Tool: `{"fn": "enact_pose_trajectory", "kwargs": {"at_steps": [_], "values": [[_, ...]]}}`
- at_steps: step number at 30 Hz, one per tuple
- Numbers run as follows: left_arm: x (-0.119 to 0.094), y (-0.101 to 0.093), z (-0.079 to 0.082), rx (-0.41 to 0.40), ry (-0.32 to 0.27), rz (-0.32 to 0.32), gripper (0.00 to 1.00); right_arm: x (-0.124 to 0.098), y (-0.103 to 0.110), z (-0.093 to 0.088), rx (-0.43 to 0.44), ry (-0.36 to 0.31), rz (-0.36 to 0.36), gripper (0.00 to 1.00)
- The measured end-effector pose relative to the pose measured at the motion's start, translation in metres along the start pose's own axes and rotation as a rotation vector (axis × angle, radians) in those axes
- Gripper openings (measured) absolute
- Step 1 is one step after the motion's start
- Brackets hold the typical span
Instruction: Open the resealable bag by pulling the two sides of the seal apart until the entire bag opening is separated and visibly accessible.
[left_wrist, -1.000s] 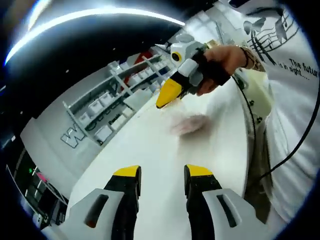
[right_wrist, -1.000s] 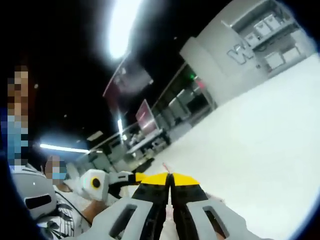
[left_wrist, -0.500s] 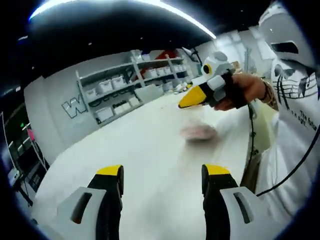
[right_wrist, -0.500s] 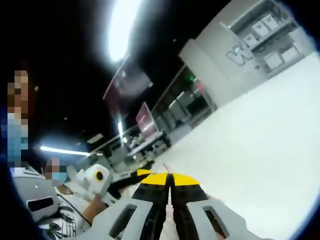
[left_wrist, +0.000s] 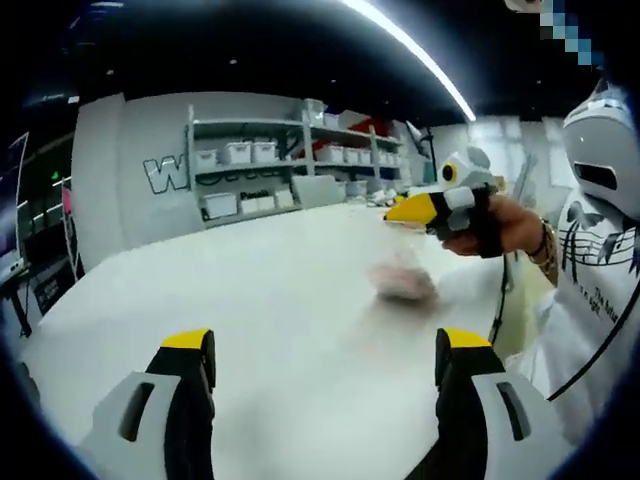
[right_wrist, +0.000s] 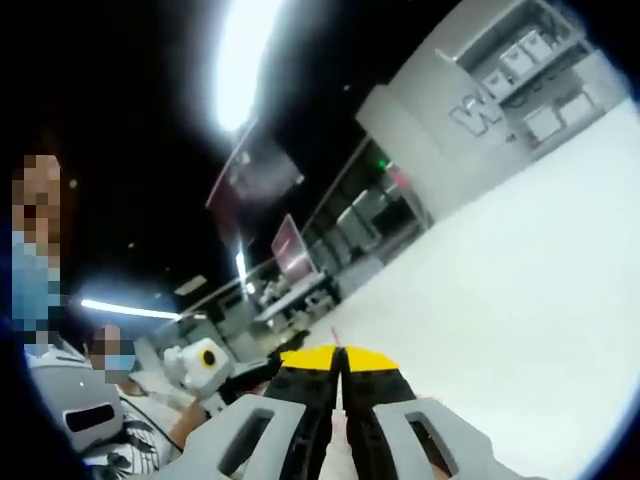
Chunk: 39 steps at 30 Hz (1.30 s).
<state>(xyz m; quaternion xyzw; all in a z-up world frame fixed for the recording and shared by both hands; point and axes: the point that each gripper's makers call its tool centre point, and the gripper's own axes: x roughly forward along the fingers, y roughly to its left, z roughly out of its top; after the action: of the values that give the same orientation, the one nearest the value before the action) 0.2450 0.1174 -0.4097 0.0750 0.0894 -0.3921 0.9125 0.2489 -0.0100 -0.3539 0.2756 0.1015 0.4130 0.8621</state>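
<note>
In the left gripper view my left gripper (left_wrist: 325, 345) is open wide, with nothing between its yellow-tipped jaws. Ahead and to the right, a person's hand holds my right gripper (left_wrist: 397, 212) above the white table (left_wrist: 260, 300). The resealable bag (left_wrist: 402, 282) is a blurred clear pouch with pinkish contents below that gripper's tip. In the right gripper view my right gripper (right_wrist: 340, 352) is shut, and a thin pinkish edge of the bag (right_wrist: 333, 333) sticks out between its jaws. The left gripper (right_wrist: 245, 368) comes in low on the left there.
Grey shelving (left_wrist: 270, 165) with white bins stands behind the far edge of the table. A person in a white printed shirt (left_wrist: 600, 300) is at the right, with a black cable (left_wrist: 500, 300) hanging by the table edge. Dim desks and screens (right_wrist: 290, 270) lie farther off.
The left gripper view has swung level and its jaws have spread wider apart. The right gripper has stayed shut, with the left gripper drifting slightly in its view.
</note>
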Motion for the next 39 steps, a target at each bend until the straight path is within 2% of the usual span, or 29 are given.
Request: {"fn": "enact_pose_trajectory", "kwargs": {"at_steps": [2,8,14,22,28,33,39], "values": [[0.0,-0.002,0.0,-0.04,-0.015,-0.014,0.93,0.0,-0.001,0.002,-0.001,-0.003,-0.001,0.0],[-0.002,-0.003,0.009,-0.228,-0.101,-0.057,0.94,0.002,-0.003,0.003,0.013,-0.006,0.0,0.0],[-0.005,0.006,0.01,-0.214,-0.113,-0.024,0.99,0.003,-0.002,0.007,0.01,-0.01,-0.001,0.0],[-0.006,0.006,0.007,-0.219,-0.096,-0.026,1.0,0.001,-0.004,0.014,0.004,-0.014,-0.01,0.0],[-0.009,0.012,0.008,-0.231,-0.107,-0.006,1.0,0.0,-0.002,0.02,-0.006,-0.018,-0.012,0.0],[-0.01,0.016,-0.001,-0.189,-0.056,0.028,1.0,0.003,-0.001,0.026,-0.012,-0.017,-0.002,0.0],[-0.007,0.004,-0.008,-0.191,-0.018,-0.012,1.0,0.008,0.001,0.03,-0.016,-0.02,0.006,0.0]]}}
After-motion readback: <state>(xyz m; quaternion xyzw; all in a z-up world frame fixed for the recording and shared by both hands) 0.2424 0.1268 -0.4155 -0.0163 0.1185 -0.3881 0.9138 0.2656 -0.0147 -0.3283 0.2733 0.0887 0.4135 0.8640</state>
